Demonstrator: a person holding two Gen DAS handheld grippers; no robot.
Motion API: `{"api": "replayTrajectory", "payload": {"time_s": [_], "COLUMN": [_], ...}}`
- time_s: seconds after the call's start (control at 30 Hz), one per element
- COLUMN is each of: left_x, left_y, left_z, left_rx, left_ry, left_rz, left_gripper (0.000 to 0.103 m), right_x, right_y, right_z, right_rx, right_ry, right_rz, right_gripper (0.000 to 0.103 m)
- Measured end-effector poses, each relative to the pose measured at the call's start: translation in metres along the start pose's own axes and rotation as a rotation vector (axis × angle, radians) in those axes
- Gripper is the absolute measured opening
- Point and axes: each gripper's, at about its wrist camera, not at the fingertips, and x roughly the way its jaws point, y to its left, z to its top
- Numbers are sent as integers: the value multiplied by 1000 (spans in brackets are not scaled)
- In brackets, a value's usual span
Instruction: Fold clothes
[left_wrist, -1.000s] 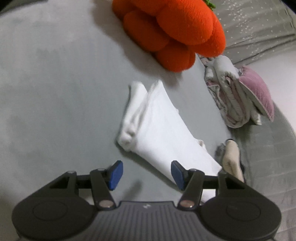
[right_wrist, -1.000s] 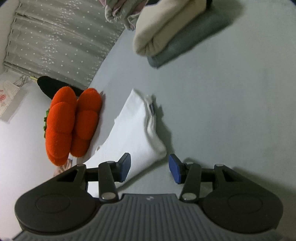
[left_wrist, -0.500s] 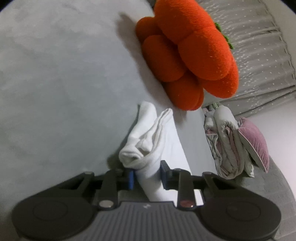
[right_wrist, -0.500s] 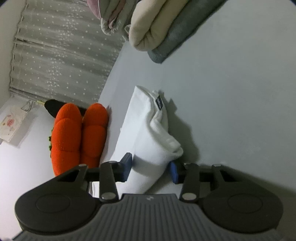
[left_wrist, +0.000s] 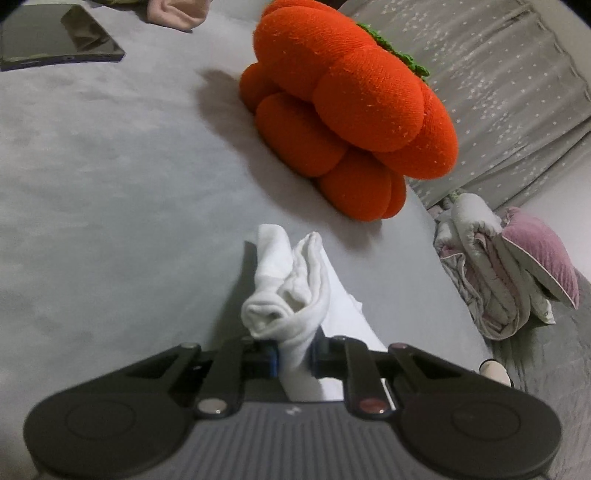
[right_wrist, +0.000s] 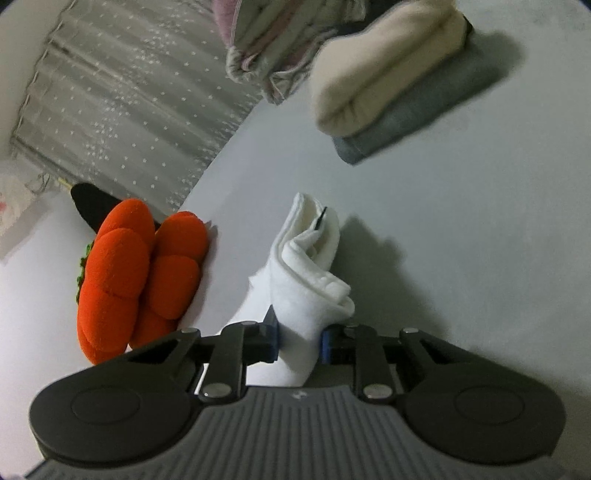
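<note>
I am pinching one end of the white cloth (left_wrist: 295, 295) with my left tool (left_wrist: 293, 356), clenched tight on it. My right tool (right_wrist: 299, 341) is squeezing the other end (right_wrist: 310, 273) the same way. The cloth is lying bunched on the gray bed (left_wrist: 110, 206), its long side running from one tool to the other, beside the orange pumpkin pillow (left_wrist: 351, 110).

White garment (left_wrist: 295, 295), orange cushion (left_wrist: 351, 110), star-dotted grey curtain (left_wrist: 498, 92).
</note>
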Motion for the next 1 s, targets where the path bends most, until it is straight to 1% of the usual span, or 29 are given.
{"api": "replayTrajectory", "payload": {"time_s": [0.13, 0.23, 0.4, 0.57, 0.7, 0.8, 0.9, 1.0], "left_x": [-23, -45, -81, -103, -116, -126, -120, -121], "left_y": [3, 8, 18, 34, 48, 58, 72, 78], "left_z": [-2, -11, -27, -43, -56, -66, -76, -83], "left_rx": [21, 59, 117, 126, 130, 134, 144, 225], "left_ry": [28, 43, 68, 88, 104, 116, 128, 101], "left_rz": [23, 36, 53, 46, 40, 36, 41, 0], "left_gripper": [15, 15, 15, 15, 15, 16, 18, 22], "right_x": [-18, -36, -64, -91, -109, -112, -109, -101], "right_y": [10, 15, 12, 2, -1, -9, -19, -30], "right_z": [-4, -12, -30, -48, -62, -72, -81, -88], "right_rx": [-41, -83, -102, -102, -136, -144, -145, -144], "right_ry": [18, 37, 61, 76, 82, 92, 105, 128], "right_rz": [-12, -26, -39, -44, -50, -61, -77, -117], "right_gripper": [23, 23, 23, 23, 23, 23, 23, 24]}}
